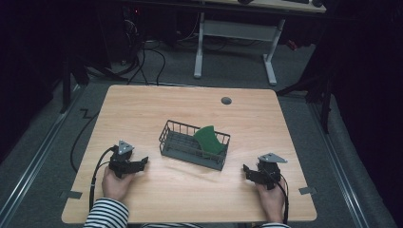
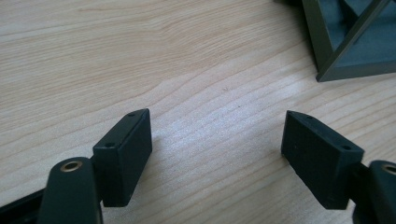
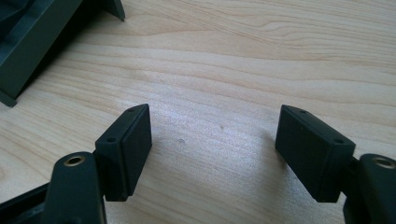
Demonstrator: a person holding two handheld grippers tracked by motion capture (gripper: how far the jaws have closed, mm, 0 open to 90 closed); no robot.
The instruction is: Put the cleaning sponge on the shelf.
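Observation:
A dark grey wire basket (image 1: 177, 142) stands at the middle of the wooden table (image 1: 142, 109), with a green curved piece (image 1: 209, 139) leaning inside its right end. My left gripper (image 1: 144, 162) rests on the table left of the basket, open, with bare wood between its pads (image 2: 126, 149). The basket's corner (image 2: 348, 42) lies ahead to its upper right. My right gripper (image 1: 245, 170) rests right of the basket, open, with nothing between its pads (image 3: 128, 147). The basket's base (image 3: 32, 42) lies at the upper left of the right gripper view.
A grey round cable port (image 1: 226, 100) sits near the table's far edge. Beyond the table stands a white desk frame (image 1: 235, 42) with cables on the floor. A striped sleeve (image 1: 107, 214) enters at the bottom left.

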